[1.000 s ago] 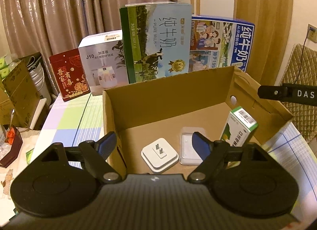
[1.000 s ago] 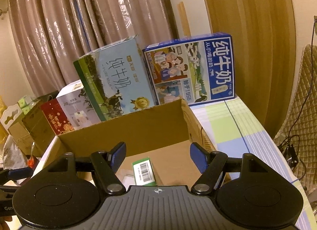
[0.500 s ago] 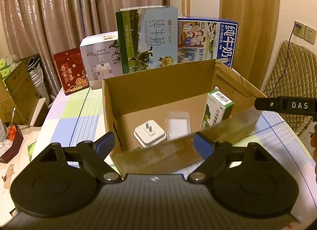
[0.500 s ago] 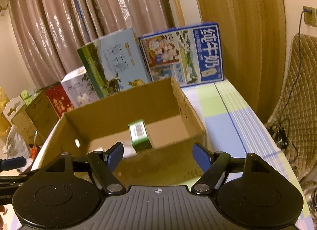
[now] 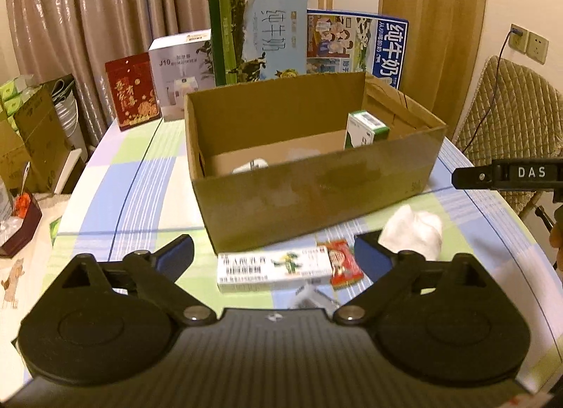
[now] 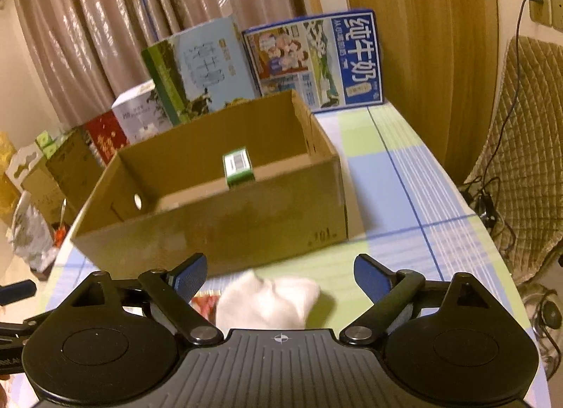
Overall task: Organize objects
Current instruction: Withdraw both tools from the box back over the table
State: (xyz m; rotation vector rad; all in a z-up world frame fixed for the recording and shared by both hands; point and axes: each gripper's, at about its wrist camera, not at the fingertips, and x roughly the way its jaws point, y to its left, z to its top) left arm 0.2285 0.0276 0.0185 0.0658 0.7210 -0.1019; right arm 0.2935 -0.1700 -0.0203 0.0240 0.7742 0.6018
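Checked tablecloth (image 5: pixel 116 204) lies bare left of the cardboard box (image 5: pixel 316 193). Before the box's near wall: one long carton (image 5: pixel 274 269), one red sachet (image 5: pixel 343 262), one white sock (image 6: pixel 267 300). Left gripper (image 5: pixel 273 255) and right gripper (image 6: pixel 279 272) have just been opening, jaws apart, empty.

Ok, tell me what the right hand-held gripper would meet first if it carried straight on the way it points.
Most likely the white cloth bundle: it lies on the table between the open jaws of the right hand-held gripper, just ahead. Beyond it stands the near wall of the cardboard box. Depth is hard to judge here.
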